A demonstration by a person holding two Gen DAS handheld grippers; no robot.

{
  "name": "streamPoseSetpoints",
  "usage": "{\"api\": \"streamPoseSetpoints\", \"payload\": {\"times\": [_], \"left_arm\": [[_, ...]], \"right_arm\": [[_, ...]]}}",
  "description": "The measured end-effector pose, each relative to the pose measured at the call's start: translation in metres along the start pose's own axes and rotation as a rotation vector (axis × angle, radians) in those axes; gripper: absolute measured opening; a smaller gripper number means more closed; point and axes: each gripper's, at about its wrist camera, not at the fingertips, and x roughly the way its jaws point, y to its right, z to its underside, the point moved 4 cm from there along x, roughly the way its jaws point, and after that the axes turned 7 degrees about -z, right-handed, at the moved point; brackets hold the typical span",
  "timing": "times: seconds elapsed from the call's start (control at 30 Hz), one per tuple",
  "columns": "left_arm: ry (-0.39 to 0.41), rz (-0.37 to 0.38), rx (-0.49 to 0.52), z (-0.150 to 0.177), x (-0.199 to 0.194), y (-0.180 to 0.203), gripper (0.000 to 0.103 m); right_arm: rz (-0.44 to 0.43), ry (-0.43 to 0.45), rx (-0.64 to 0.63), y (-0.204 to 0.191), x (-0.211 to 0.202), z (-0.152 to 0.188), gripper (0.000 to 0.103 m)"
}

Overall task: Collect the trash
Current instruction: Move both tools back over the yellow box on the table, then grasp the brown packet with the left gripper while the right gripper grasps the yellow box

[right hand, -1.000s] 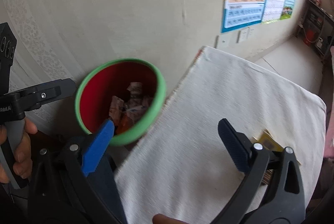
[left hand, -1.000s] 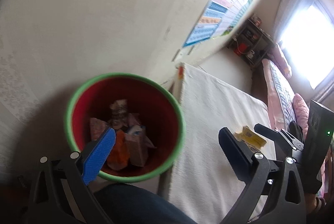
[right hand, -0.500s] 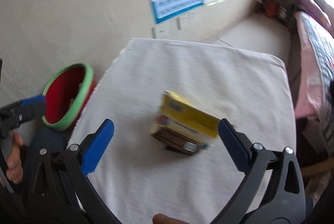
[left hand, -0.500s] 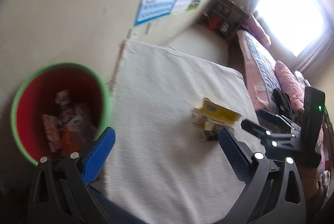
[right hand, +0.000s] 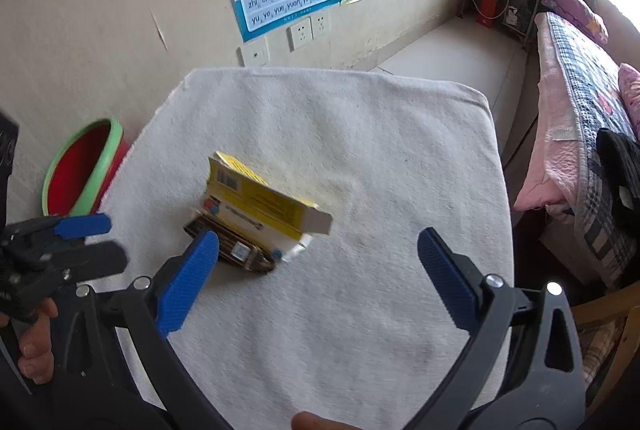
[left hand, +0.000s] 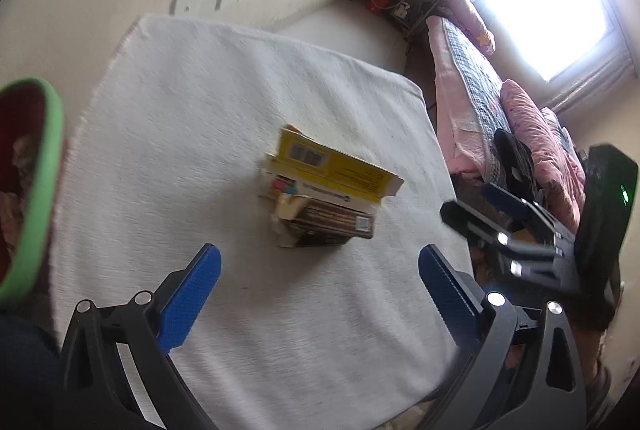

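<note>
Three flattened cartons (left hand: 328, 189) wait stacked at frame centre on the white cloth (left hand: 240, 89), our left gripper (left hand: 320, 286) and right gripper (right hand: 316, 270) both gaping empty, while the bin (left hand: 36, 189) at left already holds wrappers.

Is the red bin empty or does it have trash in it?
Not empty: the left wrist view shows crumpled wrappers inside the red bin, beside the white-covered table.
</note>
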Motion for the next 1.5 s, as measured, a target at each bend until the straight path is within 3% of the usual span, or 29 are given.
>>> {"api": "streamPoseSetpoints", "payload": {"times": [0.2, 0.47, 0.57, 0.8, 0.93, 1.27, 1.5], "left_arm": [[-0.038, -0.022, -0.087, -0.008, 0.033, 0.008, 0.094], [-0.109, -0.009, -0.310, -0.011, 0.081, 0.011, 0.082], [-0.153, 0.002, -0.368, -0.005, 0.098, 0.010, 0.058], [-0.155, 0.000, -0.275, -0.001, 0.090, 0.009, 0.034], [-0.146, -0.004, -0.226, -0.002, 0.079, -0.002, 0.028], [-0.096, -0.080, -0.063, 0.006, 0.041, -0.029, 0.023], [-0.064, -0.093, -0.018, 0.009, 0.029, -0.035, 0.023]], "right_arm": [[-0.021, -0.056, -0.019, 0.013, 0.012, 0.015, 0.098], [-0.027, -0.076, 0.025, 0.031, 0.023, 0.023, 0.098], [-0.029, -0.077, 0.028, 0.032, 0.024, 0.023, 0.098], [-0.035, -0.075, 0.020, 0.032, 0.028, 0.019, 0.098], [-0.042, -0.088, -0.011, 0.020, 0.037, 0.016, 0.098], [-0.047, -0.098, -0.121, -0.015, 0.058, -0.010, 0.094], [-0.058, -0.200, -0.269, -0.044, 0.094, -0.021, 0.086]]}}
